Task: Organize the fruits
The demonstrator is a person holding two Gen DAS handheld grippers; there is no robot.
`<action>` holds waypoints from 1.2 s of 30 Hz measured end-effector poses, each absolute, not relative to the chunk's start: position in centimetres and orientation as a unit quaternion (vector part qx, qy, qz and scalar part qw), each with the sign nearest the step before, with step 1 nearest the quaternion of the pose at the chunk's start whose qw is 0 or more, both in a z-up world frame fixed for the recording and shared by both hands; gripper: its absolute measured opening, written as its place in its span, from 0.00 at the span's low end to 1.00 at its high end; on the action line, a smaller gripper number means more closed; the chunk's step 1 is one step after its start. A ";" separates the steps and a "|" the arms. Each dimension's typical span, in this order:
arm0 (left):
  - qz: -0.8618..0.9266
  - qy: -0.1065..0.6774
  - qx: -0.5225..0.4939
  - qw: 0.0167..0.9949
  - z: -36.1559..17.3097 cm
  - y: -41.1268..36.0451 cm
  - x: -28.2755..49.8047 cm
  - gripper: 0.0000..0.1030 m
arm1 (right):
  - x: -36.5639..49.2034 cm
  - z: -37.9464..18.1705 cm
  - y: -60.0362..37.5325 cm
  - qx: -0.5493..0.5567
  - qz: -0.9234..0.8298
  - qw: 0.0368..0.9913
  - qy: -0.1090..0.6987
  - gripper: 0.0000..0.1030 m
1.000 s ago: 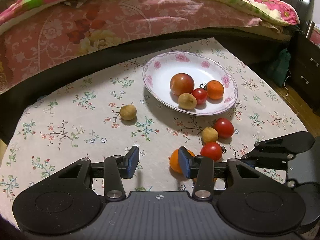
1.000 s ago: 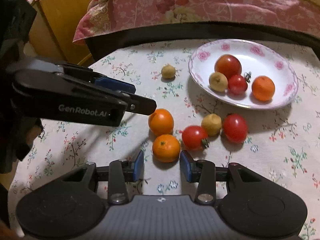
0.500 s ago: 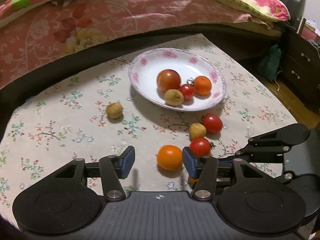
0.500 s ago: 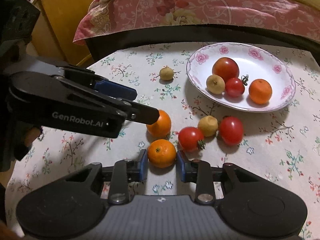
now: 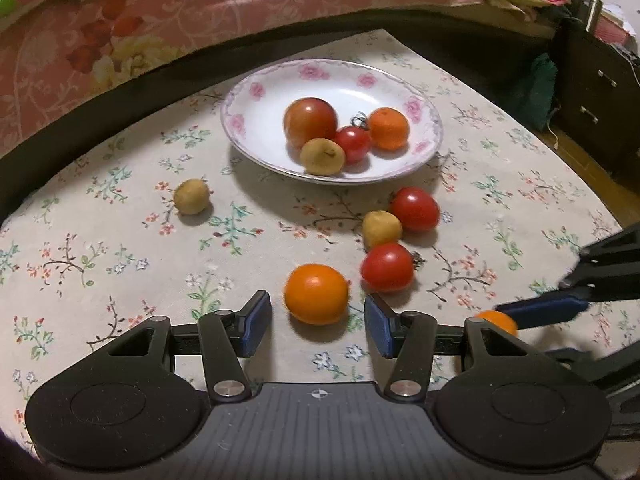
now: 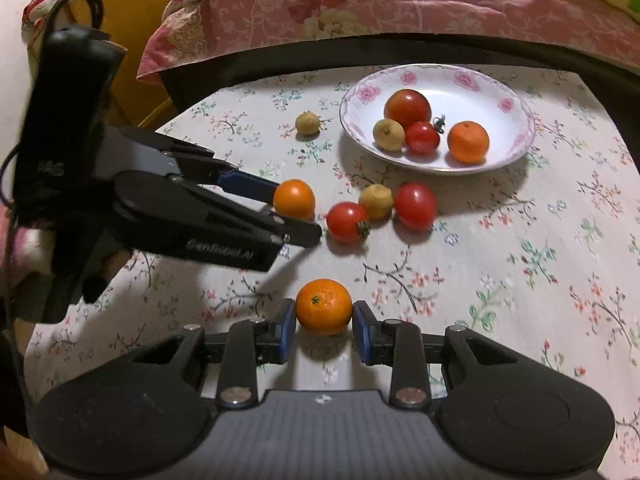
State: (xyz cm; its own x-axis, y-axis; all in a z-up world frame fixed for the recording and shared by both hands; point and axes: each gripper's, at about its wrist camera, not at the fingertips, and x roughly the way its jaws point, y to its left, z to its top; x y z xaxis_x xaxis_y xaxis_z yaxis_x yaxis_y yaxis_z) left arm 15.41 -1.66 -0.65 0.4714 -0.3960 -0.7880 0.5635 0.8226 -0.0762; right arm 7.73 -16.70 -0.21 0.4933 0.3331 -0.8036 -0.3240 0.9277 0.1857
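A flowered white plate [image 5: 256,128] [image 6: 516,144] holds a large tomato, a small tomato, a brown fruit and an orange. Loose on the tablecloth lie two tomatoes [image 5: 415,209] [image 5: 387,267], two brown fruits [image 5: 191,196] [image 5: 381,228] and two oranges. My left gripper [image 5: 318,318] is open around one orange [image 5: 316,294] [image 6: 294,199], pads apart from it. My right gripper [image 6: 324,330] is shut on the other orange [image 6: 324,306], which shows partly in the left wrist view [image 5: 496,320].
A bed with a pink floral cover [image 5: 200,12] runs along the table's far edge. A dark dresser [image 5: 596,92] stands at the right, a yellow wooden cabinet [image 6: 120,40] at the left. The tablecloth's right part [image 6: 540,260] is bare.
My right gripper closed on its orange and drew it back from the fruit cluster. My left gripper moved forward so its open jaws flank the other orange.
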 end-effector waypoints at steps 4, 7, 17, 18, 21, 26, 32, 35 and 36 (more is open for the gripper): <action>-0.274 0.426 0.090 0.858 -0.6 -1.7 15.9 0.58 | 7.9 -0.2 -16.9 0.007 0.183 0.866 0.466 0.29; -0.269 0.421 0.102 0.861 -0.7 -2.0 15.6 0.53 | 8.2 -0.4 -16.9 0.002 0.179 0.867 0.464 0.29; -0.264 0.420 0.120 0.860 -0.4 -2.2 14.3 0.41 | 8.8 -1.1 -17.3 -0.004 0.174 0.867 0.467 0.29; -0.264 0.421 0.123 0.859 -0.3 -2.0 14.0 0.41 | 8.8 -1.1 -17.3 -0.003 0.175 0.868 0.466 0.29; -0.260 0.425 0.118 0.859 0.2 -1.3 13.0 0.41 | 8.8 -1.0 -17.6 -0.002 0.172 0.869 0.463 0.29; -0.257 0.436 0.111 0.855 0.3 -0.7 10.8 0.41 | 8.6 -1.0 -17.6 -0.015 0.168 0.873 0.459 0.29; -0.263 0.438 0.121 0.851 -0.5 -1.1 9.6 0.41 | 8.6 -1.3 -17.7 -0.018 0.171 0.872 0.459 0.29; -0.272 0.435 0.119 0.850 -0.6 -1.2 9.6 0.45 | 8.7 -1.4 -17.7 -0.017 0.171 0.873 0.457 0.29; -0.275 0.433 0.121 0.850 -0.7 -1.2 9.5 0.47 | 8.7 -1.4 -17.7 -0.018 0.172 0.873 0.456 0.29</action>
